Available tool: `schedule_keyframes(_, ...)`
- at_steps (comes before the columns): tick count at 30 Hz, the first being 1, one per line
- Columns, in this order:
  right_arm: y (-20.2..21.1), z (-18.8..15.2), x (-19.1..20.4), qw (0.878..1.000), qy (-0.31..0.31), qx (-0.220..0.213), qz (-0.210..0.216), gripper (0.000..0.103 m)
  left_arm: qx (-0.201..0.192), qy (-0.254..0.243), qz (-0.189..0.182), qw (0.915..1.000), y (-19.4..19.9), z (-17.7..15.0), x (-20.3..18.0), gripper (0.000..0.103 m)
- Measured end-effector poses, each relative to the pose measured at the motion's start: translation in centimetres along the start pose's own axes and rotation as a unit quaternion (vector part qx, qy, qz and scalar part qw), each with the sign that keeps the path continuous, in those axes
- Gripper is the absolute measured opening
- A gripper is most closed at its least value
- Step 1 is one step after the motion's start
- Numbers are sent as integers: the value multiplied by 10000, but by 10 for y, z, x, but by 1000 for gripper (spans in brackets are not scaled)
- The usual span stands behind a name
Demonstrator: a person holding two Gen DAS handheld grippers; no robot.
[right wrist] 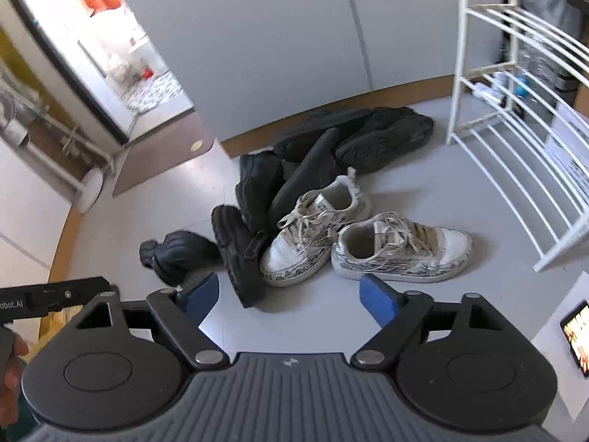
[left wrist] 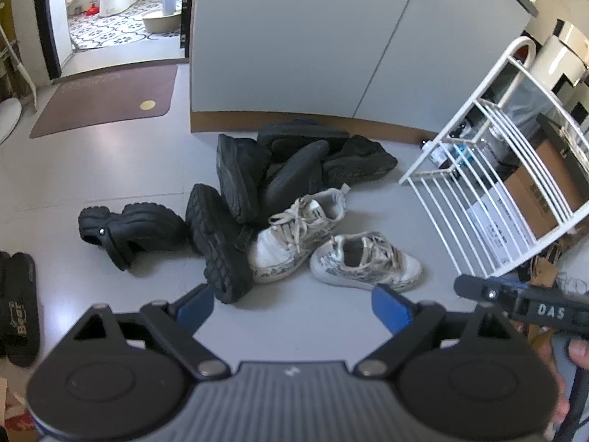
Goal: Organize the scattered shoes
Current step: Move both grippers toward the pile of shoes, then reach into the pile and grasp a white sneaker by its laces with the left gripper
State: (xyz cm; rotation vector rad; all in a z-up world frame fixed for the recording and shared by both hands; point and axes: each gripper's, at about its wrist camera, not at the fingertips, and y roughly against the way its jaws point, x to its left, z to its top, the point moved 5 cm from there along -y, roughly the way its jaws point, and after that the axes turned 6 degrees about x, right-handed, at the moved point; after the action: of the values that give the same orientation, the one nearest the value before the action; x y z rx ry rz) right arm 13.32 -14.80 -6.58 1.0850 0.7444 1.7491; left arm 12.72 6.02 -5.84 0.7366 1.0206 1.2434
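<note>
On the floor by the cabinet base: shoes point(right wrist: 324, 199) in a jumbled heap, black ones stacked over each other, two white sneakers point(left wrist: 333, 243) at its near edge. Rack point(left wrist: 497, 199) beside it, visible tiers hold no shoes. Judging by that, sorting is all left. Left gripper point(left wrist: 294, 304) and right gripper point(right wrist: 291, 294) both spread, holding nothing.

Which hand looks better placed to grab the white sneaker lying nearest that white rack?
Probably the right gripper: open, it faces the white sneaker beside the white rack. The left gripper, also open, faces the black shoe.
</note>
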Motion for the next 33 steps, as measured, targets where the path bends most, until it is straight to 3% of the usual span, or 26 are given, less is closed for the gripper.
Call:
schedule_keyframes(6, -23, 14, 4, 9977, 645, 36, 216, 73, 16, 173, 51, 9998, -8, 15, 14, 94)
schedule_keyframes(8, -27, 14, 0, 9974, 679, 40, 221, 63, 3, 157, 13, 9999, -8, 19, 16, 94)
schedule_keyframes(12, -36, 14, -7, 9969, 747, 46, 231, 57, -2, 92, 88, 9999, -14, 21, 19, 94)
schedule_keyframes(20, -53, 14, -23, 9958, 881, 58, 250, 57, -53, 208, -17, 9998, -33, 30, 23, 92)
schedule_keyframes(25, -64, 13, -32, 9950, 966, 66, 263, 59, -50, -83, 86, 9999, -54, 40, 16, 86)
schedule_keyframes(27, -68, 13, -36, 9946, 999, 69, 267, 65, -50, -158, 6, 9999, -63, 42, 11, 86)
schedule_keyframes(29, -73, 13, -40, 9943, 1033, 73, 272, 81, 15, -44, -104, 9999, -73, 45, 9, 86)
schedule_keyframes(33, -80, 13, -46, 9936, 1099, 75, 260, 84, 23, -317, -168, 9994, -98, 42, 2, 89)
